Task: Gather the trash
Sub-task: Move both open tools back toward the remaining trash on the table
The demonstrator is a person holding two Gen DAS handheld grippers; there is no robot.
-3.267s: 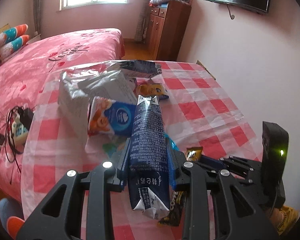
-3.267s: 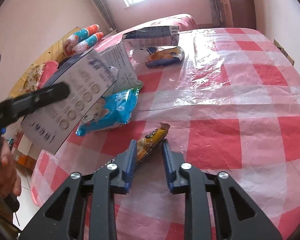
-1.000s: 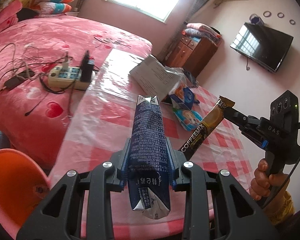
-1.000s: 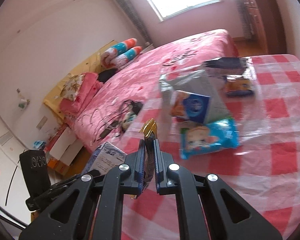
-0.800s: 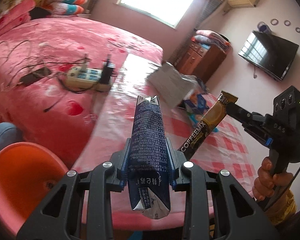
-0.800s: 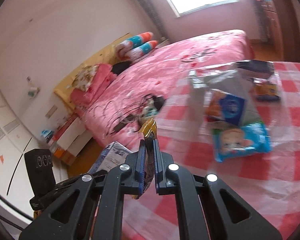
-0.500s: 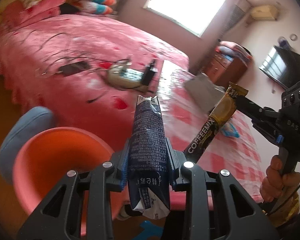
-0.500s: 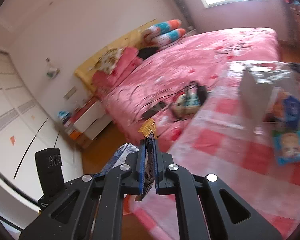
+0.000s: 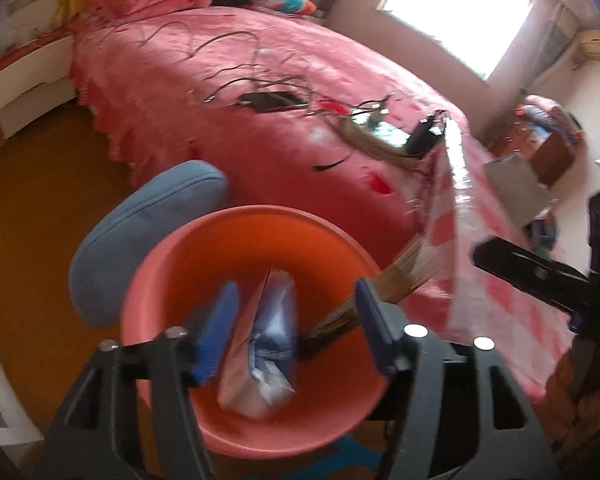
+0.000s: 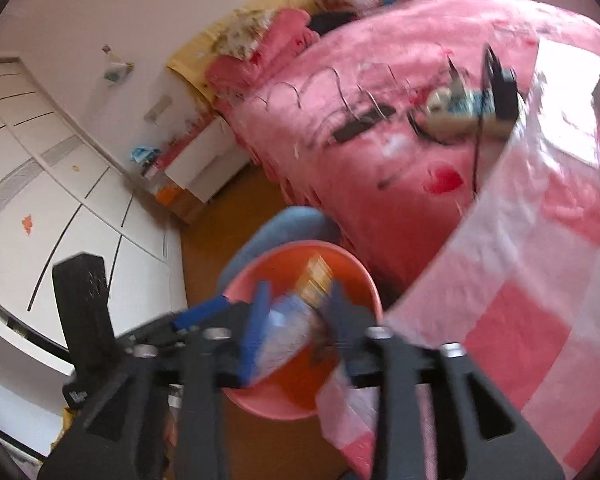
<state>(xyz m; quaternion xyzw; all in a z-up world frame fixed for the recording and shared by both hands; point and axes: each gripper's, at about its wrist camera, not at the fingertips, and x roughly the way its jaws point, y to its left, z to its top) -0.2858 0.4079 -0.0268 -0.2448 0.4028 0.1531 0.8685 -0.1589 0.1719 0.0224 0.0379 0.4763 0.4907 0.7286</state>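
An orange basin point(image 9: 240, 420) stands on the floor beside the table. My left gripper point(image 9: 296, 316) hangs over it with its jaws opening. The flattened blue carton point(image 9: 264, 344) sits loose between them, blurred, its lower end inside the basin. A brown and gold coffee stick wrapper point(image 9: 364, 300) slants in from the right. In the right wrist view my right gripper point(image 10: 298, 308) is above the basin point(image 10: 292, 400) with its jaws opening too. The coffee wrapper point(image 10: 316, 280) lies loose between them, with the carton point(image 10: 284, 332) just below it.
A blue round cushion point(image 9: 148, 232) lies behind the basin. The pink bed point(image 9: 260, 60) carries cables and a power strip point(image 9: 380, 128). The red checked tablecloth point(image 9: 500, 280) hangs at the right. White cupboards point(image 10: 60, 200) stand at the left, with wooden floor between.
Both grippers swung off the table and down over the orange basin. Their jaws, shut on the carton and the coffee wrapper before, have parted, and both items are dropping.
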